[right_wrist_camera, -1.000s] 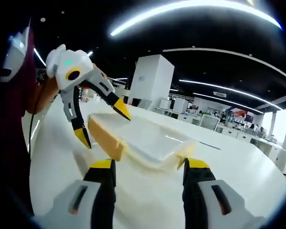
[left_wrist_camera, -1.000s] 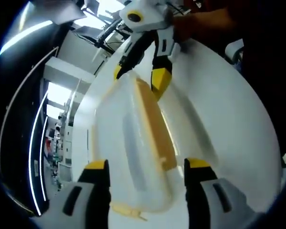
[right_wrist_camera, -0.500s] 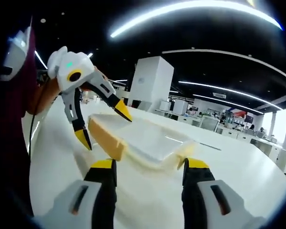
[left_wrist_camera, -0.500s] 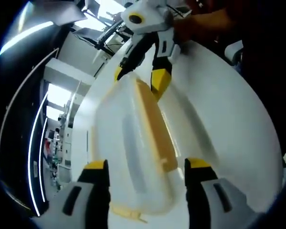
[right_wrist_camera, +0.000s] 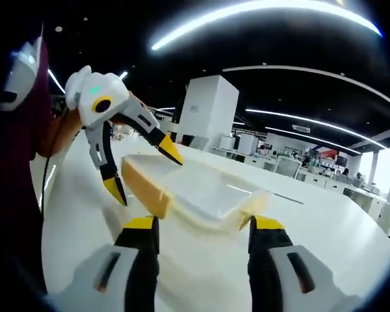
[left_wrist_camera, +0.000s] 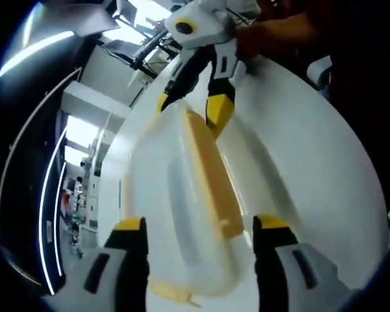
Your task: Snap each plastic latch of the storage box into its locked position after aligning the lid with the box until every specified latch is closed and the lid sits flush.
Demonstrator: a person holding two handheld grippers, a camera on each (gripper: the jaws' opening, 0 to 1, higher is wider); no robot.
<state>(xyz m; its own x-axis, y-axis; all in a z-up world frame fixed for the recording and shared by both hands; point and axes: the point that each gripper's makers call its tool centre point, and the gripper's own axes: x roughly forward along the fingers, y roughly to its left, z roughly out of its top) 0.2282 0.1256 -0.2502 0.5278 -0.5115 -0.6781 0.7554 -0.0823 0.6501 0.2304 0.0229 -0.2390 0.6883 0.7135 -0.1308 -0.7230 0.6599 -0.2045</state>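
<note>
storage box (left_wrist_camera: 182, 208) lay on the white table (left_wrist_camera: 312, 162), translucent white with its lid (right_wrist_camera: 201, 185) on top. a yellow latch (left_wrist_camera: 211, 175) ran along one long side, seen as a tan strip in the left gripper view and as the near yellow side (right_wrist_camera: 143, 188) in the right gripper view. a smaller yellow latch (left_wrist_camera: 172, 289) sat at the short end nearest the left gripper's camera; could not tell if any latch was snapped shut. left gripper (left_wrist_camera: 198, 227) had its jaws spread wide, one on each side of the box's near end, gripping nothing; contact with the box walls unclear. in the right gripper view the left gripper (right_wrist_camera: 143, 166) appeared from the left, held by a hand (right_wrist_camera: 58, 130), yellow tips parted around the box's far corner, one tip over the lid and one down beside the long latch. right gripper (right_wrist_camera: 198, 224) was also wide open and empty, jaws flanking the opposite end of the box. in the left gripper view it showed at the far end (left_wrist_camera: 192, 107), tips apart at the box's far edge. office ceiling lights (right_wrist_camera: 260, 13) ran overhead.
</note>
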